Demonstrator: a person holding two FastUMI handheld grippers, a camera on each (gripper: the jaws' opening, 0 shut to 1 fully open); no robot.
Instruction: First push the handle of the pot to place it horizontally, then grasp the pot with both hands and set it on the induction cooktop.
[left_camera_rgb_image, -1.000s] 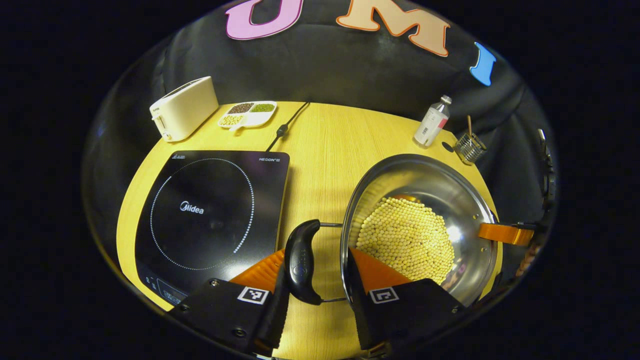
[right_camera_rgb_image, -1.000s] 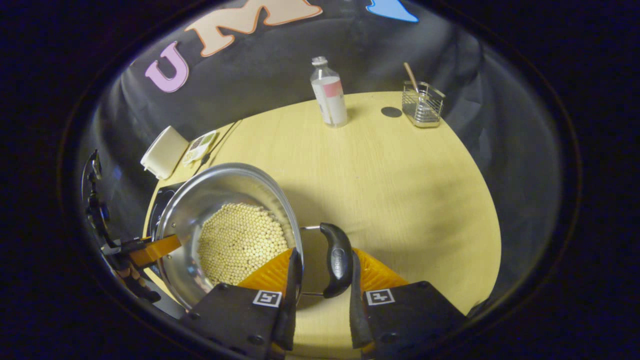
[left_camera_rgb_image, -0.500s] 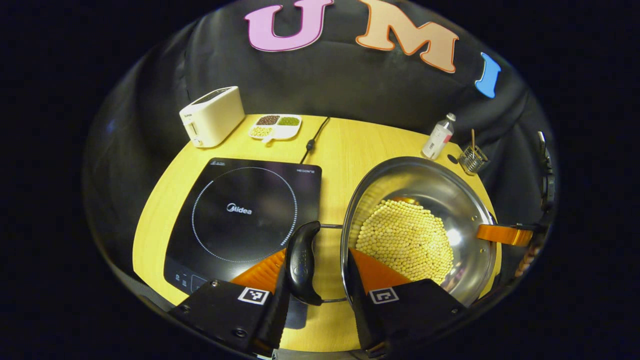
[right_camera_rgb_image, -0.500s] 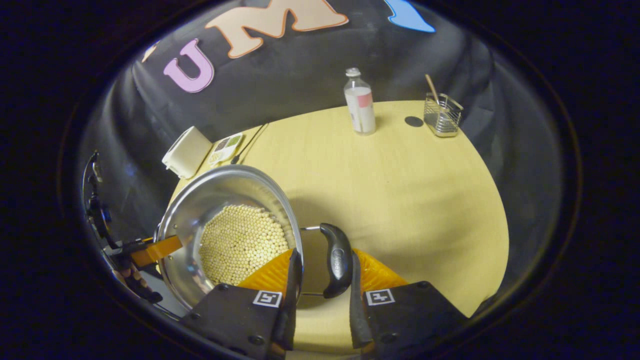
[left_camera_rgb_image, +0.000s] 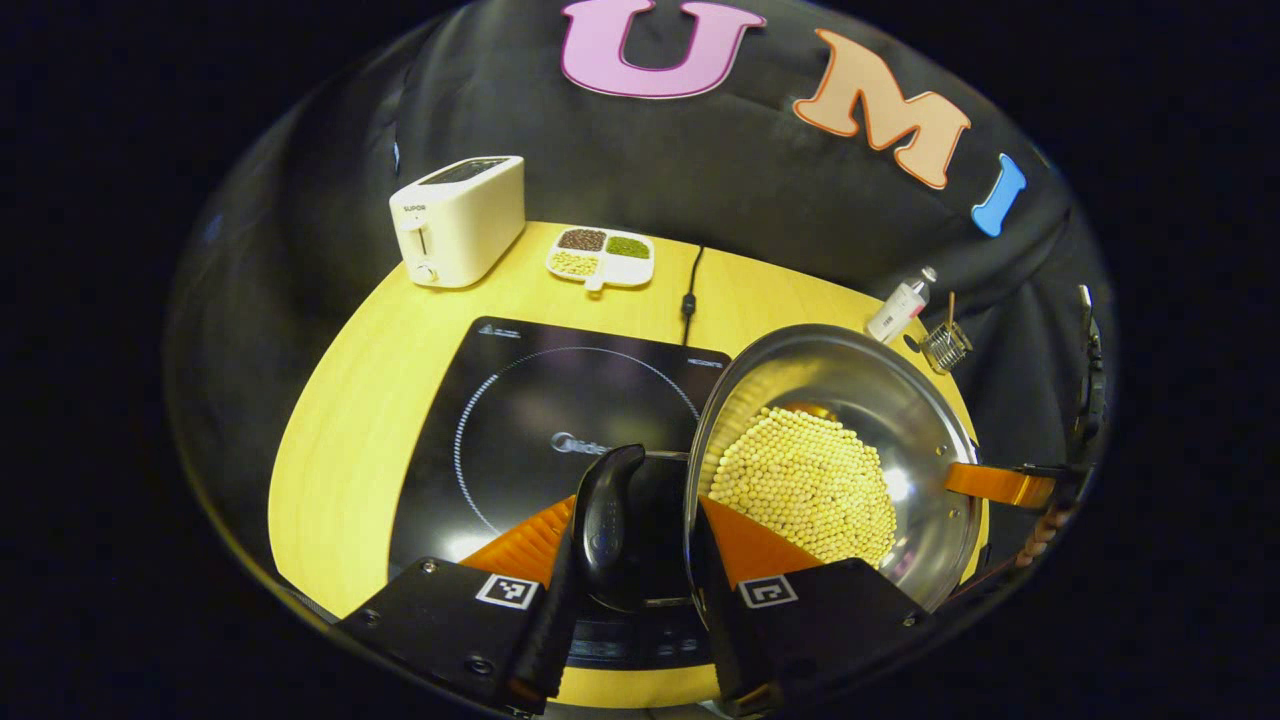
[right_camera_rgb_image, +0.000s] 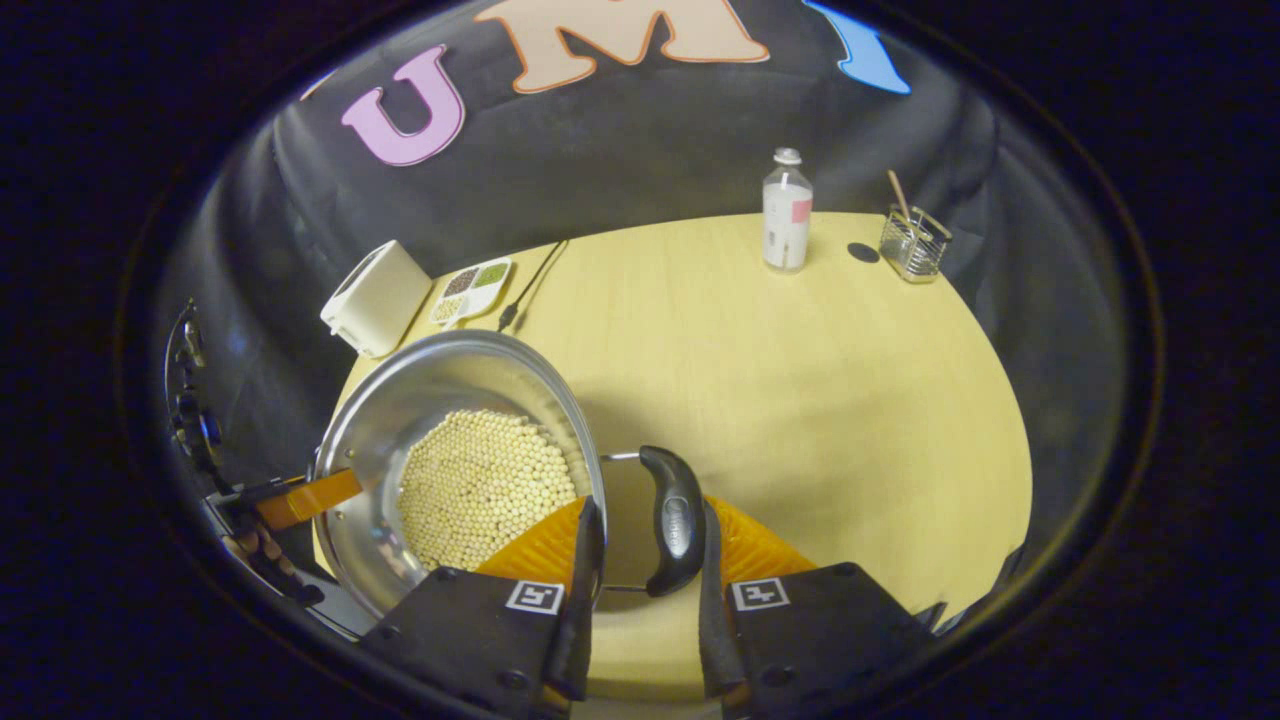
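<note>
Above the yellow table (right_camera_rgb_image: 800, 400), the pot (left_camera_rgb_image: 830, 450) of beans is held by both handles, left gripper (left_camera_rgb_image: 625, 545) and right gripper (right_camera_rgb_image: 645, 540) each closed on one, and must next be lowered squarely onto the cooktop (left_camera_rgb_image: 520, 420).

You've got warm overhead light here, table (left_camera_rgb_image: 380, 340) bright yellow in the left gripper view, paler in the right gripper view. Watch the glare: a hot spot sits on the pot (left_camera_rgb_image: 900, 480) wall, and the cooktop (left_camera_rgb_image: 520, 400) glass mirrors a soft sheen near its front edge. The pot (right_camera_rgb_image: 400, 400) throws a soft shadow across the table (right_camera_rgb_image: 800, 400) beside it. Fisheye bending is strong, table edges curving hard. The wall stays dim. Centre detail reads sharp; the bottle (left_camera_rgb_image: 900, 305) near the rim looks small and soft.
</note>
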